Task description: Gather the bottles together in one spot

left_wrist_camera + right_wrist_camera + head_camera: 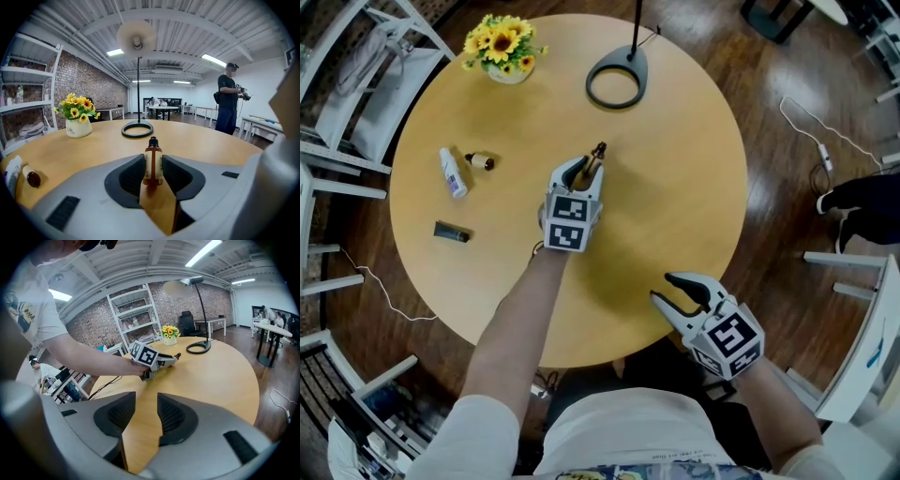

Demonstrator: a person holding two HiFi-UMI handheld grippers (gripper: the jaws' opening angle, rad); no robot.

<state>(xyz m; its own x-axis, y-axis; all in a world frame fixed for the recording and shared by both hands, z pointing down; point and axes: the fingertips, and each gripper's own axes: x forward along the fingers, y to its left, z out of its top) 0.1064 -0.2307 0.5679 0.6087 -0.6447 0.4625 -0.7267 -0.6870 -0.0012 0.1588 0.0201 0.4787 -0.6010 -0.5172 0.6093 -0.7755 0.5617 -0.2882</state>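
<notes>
My left gripper point(588, 172) is shut on a small amber dropper bottle point(594, 160) near the middle of the round wooden table point(675, 187). In the left gripper view the amber bottle point(153, 163) stands upright between the pads, black cap up. A white tube bottle point(453, 172), a small amber bottle point(480, 161) on its side and a dark tube point(451, 232) lie together at the table's left. My right gripper point(673, 294) hovers open over the near right edge with nothing between its fingers point(168, 411).
A pot of sunflowers point(502, 44) stands at the far left of the table. The ring base of a lamp point(616, 80) sits at the far side. White chairs point(356, 84) surround the table. A person point(229, 105) stands far off.
</notes>
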